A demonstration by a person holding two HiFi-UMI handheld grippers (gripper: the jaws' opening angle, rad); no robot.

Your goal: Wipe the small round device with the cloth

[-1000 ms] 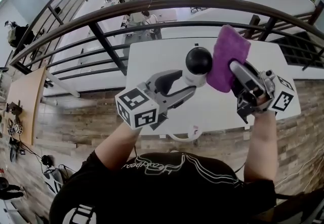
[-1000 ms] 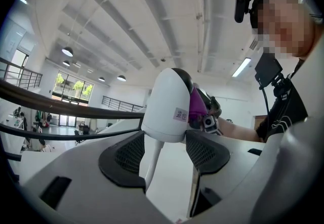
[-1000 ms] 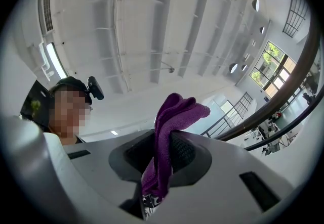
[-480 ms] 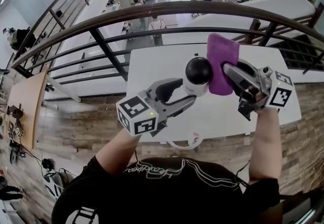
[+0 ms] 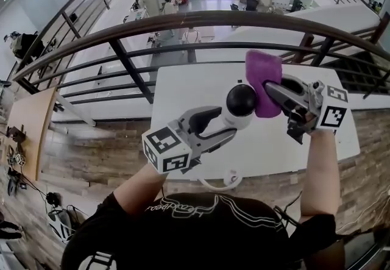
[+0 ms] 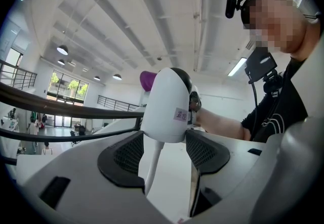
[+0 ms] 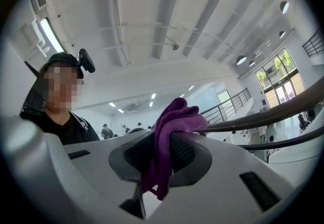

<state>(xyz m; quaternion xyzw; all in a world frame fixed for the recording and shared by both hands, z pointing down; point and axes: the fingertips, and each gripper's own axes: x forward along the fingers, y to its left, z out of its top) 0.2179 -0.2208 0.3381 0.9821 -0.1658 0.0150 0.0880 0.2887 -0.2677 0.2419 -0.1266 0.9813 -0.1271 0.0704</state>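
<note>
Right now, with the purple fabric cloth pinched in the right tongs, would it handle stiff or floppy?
Probably floppy: the purple fabric cloth bunches beyond the right tongs and hangs limp below their pads. Likely light and not slippery, since a narrow pinch holds it.

The small round device (image 5: 241, 99) in the left gripper (image 5: 233, 121) and the cloth (image 5: 262, 71) in the right gripper (image 5: 271, 93) fill the middle above the tabletop (image 5: 183, 89), with no gap showing between them. Room lies open toward the tabletop's left and right edges, while the railing (image 5: 152, 22) bars its far edge.

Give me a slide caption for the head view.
Left gripper grips a small round device while the right gripper holds a purple cloth against it.
</note>
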